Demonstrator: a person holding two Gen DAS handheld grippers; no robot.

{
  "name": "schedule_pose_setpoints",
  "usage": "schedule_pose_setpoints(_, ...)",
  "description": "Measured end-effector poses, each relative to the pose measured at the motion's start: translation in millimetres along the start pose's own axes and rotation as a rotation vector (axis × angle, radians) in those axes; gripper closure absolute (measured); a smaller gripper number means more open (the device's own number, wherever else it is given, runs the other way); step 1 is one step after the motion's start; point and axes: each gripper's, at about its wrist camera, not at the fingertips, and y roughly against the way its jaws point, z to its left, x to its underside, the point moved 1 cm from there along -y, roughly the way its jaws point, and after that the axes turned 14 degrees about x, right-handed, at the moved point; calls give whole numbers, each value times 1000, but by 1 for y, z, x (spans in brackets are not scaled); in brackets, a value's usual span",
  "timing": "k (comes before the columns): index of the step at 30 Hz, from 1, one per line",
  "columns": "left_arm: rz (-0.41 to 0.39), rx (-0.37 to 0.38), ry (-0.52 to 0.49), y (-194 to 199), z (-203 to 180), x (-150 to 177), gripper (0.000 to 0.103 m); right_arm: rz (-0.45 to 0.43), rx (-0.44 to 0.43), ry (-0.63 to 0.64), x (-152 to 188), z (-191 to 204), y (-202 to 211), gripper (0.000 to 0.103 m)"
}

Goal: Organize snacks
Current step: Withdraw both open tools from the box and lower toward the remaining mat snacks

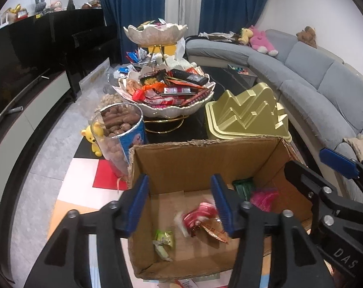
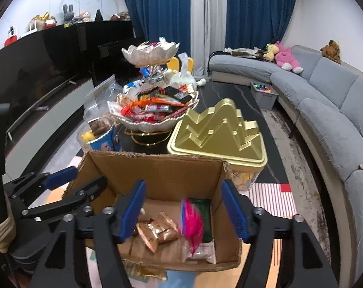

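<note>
Item: cardboard box [image 1: 205,158], lower centre. We hold both hand-held grippers, left [image 1: 180,206] and right [image 2: 182,210], open and empty above it; heaped snack bowl [image 1: 167,91] lies beyond, nearer left.

Only legible text: "DAS" in pale capitals on the black body of the right hand-held gripper [image 1: 335,168], seen at the lower right edge of the left wrist view, just right of the left hand-held gripper [image 1: 181,206]. The lettering runs off the frame edge, so the word may be cut. Snack wrapper print in the bowl [image 1: 167,108] ahead and in the cardboard box [image 1: 205,158] is too blurred to read.
</note>
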Motion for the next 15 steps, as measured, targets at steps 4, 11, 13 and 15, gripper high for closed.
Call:
schedule_pose_setpoints(4,-16,-10,-3,7,1,-1,39,-13,20,-2,-2,-2,5,26)
schedule_pose_setpoints(11,-41,-24,1,20,1,-1,32,-35,36,-4,-4,-5,15,22)
schedule_pose_setpoints(13,-45,-27,0,23,0,-1,32,-37,41,-6,-5,-6,18,22)
schedule_pose_setpoints(15,-49,-30,-3,27,0,-1,31,-40,46,-10,-5,-7,21,22)
